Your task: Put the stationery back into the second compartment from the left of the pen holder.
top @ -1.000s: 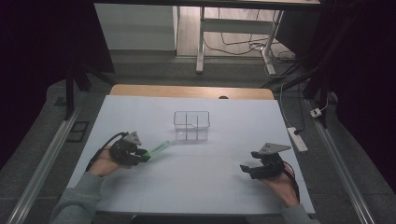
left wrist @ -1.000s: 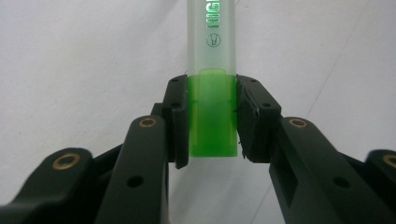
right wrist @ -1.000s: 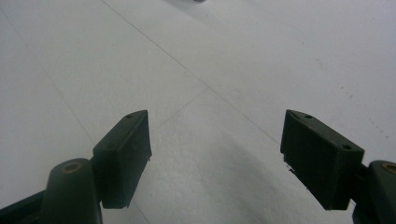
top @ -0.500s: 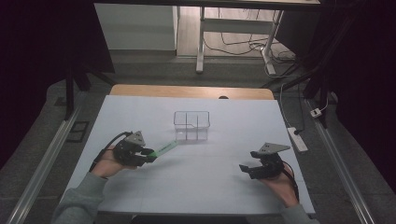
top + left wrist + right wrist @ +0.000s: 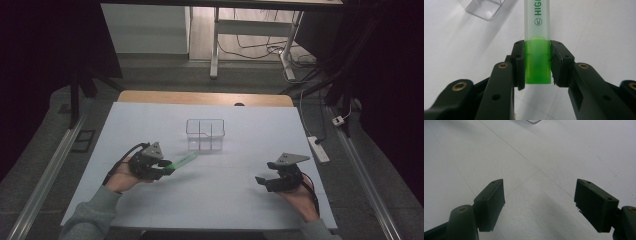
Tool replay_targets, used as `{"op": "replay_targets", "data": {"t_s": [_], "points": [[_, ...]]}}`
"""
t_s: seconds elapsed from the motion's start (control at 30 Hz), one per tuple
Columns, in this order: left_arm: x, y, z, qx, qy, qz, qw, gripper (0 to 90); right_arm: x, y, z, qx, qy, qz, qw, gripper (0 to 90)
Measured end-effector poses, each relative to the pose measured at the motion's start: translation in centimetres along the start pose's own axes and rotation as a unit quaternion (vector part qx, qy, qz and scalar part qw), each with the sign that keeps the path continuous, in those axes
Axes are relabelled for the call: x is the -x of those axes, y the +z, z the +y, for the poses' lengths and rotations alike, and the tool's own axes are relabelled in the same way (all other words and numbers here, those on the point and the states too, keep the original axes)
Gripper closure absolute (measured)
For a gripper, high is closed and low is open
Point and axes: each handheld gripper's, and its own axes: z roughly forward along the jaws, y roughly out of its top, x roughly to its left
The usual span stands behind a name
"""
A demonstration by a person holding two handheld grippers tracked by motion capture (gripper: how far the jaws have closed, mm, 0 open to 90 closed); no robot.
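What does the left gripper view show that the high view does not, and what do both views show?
The left gripper view alone shows the printed letters and the round logo on the green highlighter, and the black fingers pressing on its green end. The high view alone shows the right gripper, open above the table, and the person's two hands. Both share the highlighter, the left gripper and the clear plastic box.
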Motion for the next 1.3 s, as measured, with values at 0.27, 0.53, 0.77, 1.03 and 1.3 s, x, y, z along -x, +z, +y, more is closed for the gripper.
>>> {"op": "replay_targets", "data": {"t_s": [0.27, 0.53, 0.77, 1.03, 1.3], "points": [[0.6, 0.5, 0.6, 0.003, 0.015, -0.002, 0.9999, 66.7, -0.2, 0.1, 0.2, 0.002, -0.001, 0.004, 1.0, 24.3], [1.3, 1.3, 1.6, -0.001, 0.04, -0.012, 0.9991, 66.7, -0.7, 0.7, 0.5, 0.004, -0.004, 0.014, 0.9999, 24.4], [2.2, 2.4, 3.0, -0.008, 0.066, -0.012, 0.9977, 66.7, -1.3, 1.0, 1.0, 0.008, -0.012, 0.023, 0.9996, 24.5], [2.9, 3.3, 3.8, -0.014, 0.082, -0.013, 0.9964, 66.7, -1.8, 1.3, 1.4, 0.01, -0.014, 0.034, 0.9993, 24.5], [3.5, 4.1, 4.6, -0.016, 0.094, -0.02, 0.9952, 66.7, -2.7, 1.4, 2.1, 0.01, -0.038, 0.045, 0.9982, 25.5]]}}
